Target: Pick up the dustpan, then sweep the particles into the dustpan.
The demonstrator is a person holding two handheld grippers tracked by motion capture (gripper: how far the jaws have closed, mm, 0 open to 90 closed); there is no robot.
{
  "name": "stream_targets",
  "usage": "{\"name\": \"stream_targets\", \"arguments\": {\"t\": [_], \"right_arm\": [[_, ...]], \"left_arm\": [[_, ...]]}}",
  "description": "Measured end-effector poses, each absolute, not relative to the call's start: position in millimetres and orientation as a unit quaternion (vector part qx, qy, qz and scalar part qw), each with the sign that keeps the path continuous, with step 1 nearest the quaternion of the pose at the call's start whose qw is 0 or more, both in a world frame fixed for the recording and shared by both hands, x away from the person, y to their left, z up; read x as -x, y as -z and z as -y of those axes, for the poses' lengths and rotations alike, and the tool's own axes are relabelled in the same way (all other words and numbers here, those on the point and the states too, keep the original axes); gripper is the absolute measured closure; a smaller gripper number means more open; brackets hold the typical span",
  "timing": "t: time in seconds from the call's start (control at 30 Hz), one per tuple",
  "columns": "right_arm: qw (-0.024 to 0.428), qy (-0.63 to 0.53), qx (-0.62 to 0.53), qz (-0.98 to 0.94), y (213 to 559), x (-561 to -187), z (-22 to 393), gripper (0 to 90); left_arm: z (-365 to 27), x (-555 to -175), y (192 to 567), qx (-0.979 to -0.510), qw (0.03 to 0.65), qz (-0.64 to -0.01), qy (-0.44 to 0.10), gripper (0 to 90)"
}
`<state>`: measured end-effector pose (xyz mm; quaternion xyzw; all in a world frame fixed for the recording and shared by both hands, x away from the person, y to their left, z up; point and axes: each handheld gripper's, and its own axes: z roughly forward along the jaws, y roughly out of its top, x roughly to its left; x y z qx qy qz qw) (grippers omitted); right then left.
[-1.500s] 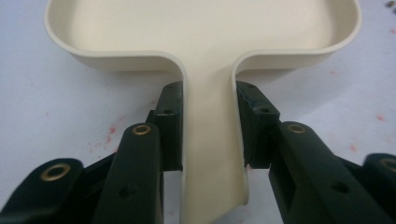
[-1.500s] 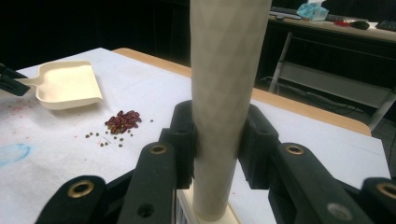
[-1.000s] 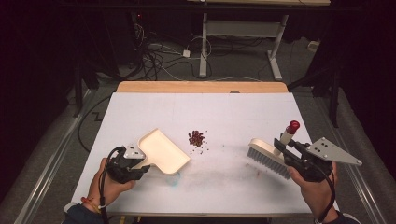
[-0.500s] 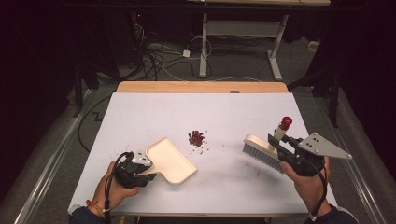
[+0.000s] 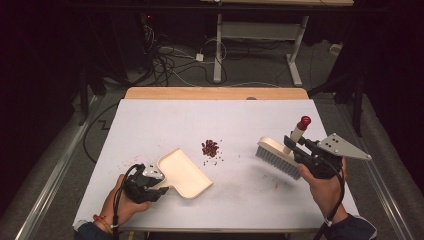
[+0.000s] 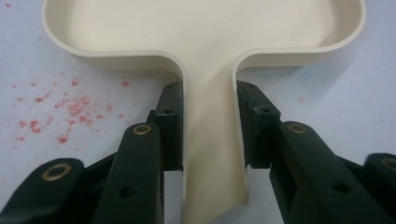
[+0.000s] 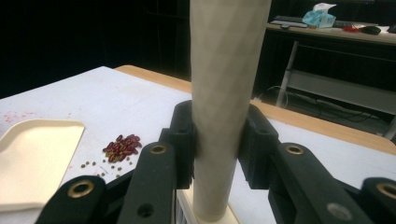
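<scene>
Beans (image 5: 210, 148) are lying unswept as left gripper (image 5: 145, 186) is pinching dustpan (image 5: 182, 173), right gripper (image 5: 306, 154) clamping brush (image 5: 280, 155).

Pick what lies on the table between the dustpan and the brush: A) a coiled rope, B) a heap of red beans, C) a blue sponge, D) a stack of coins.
B: a small heap of red beans with a few loose ones lies on the white table, between the cream dustpan and the brush.
</scene>
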<state>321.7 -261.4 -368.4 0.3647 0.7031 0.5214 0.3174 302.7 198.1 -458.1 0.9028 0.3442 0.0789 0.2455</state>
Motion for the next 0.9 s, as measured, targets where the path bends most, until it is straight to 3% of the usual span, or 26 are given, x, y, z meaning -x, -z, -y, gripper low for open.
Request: {"name": "stream_targets", "arguments": {"t": [0.17,0.6,0.83,0.9], "right_arm": [[0.322,-0.533,-0.364,-0.693,366,-334,253,70.5],[0.292,-0.528,-0.344,-0.720,372,-414,182,70.4],[0.300,-0.513,-0.368,-0.716,382,-444,157,70.5],[0.324,-0.503,-0.360,-0.716,387,-452,142,70.5]], "left_arm": [[-197,-305,458,-0.903,0.244,-0.345,-0.074,64.0],[-190,-307,460,-0.910,0.236,-0.335,-0.068,64.1],[-189,-308,462,-0.909,0.236,-0.338,-0.064,64.0],[-188,-308,463,-0.908,0.236,-0.341,-0.061,64.0]]}}
